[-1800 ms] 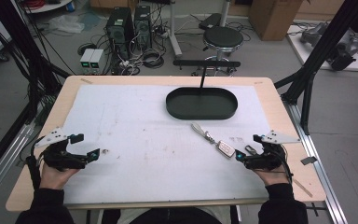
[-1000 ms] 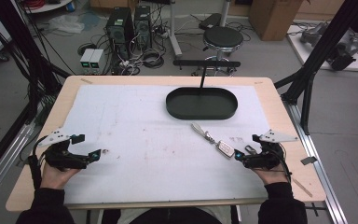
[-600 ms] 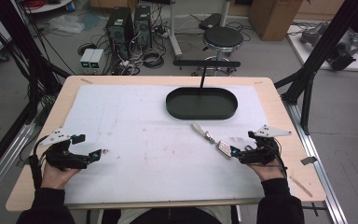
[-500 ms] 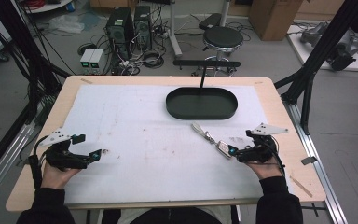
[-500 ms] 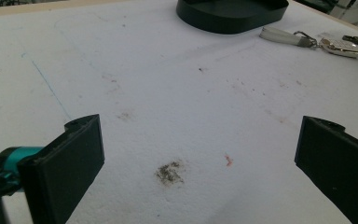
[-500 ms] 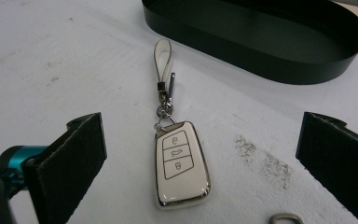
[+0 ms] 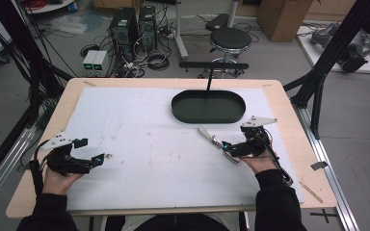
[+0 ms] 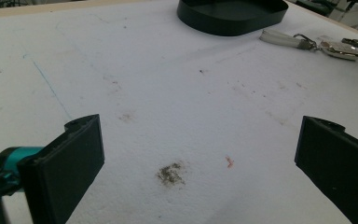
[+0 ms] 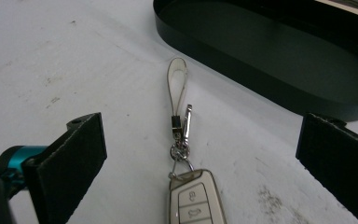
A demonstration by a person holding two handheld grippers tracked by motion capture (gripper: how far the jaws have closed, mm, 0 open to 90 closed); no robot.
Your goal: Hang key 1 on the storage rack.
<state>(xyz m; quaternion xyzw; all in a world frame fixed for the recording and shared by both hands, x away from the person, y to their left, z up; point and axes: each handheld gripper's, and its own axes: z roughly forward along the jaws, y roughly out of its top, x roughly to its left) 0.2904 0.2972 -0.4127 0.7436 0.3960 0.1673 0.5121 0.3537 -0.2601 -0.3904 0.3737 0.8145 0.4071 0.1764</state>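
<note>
A car key lies on the white mat just in front of the black oval tray (image 7: 208,119). Its white strap (image 7: 205,132) points toward the tray. In the right gripper view the cream key fob (image 9: 196,199) hangs from a metal clasp (image 9: 181,126) and a looped strap (image 9: 177,83), with the tray's wall (image 9: 242,70) behind. My right gripper (image 7: 227,148) (image 9: 200,163) is open, its jaws on either side of the fob and not touching it. Open over bare mat at the near left is my left gripper (image 7: 100,158) (image 8: 200,161), which holds nothing.
The white mat (image 7: 149,130) covers most of the wooden table (image 7: 289,120). In the left gripper view the tray (image 8: 228,25) and the key (image 8: 338,50) lie far ahead, and a dirty stain (image 8: 171,173) marks the mat. A thin black stand (image 7: 212,67) rises behind the tray.
My right gripper has moved forward and to the left, up to the key, so its open jaws now flank the fob. The left gripper has barely moved.
</note>
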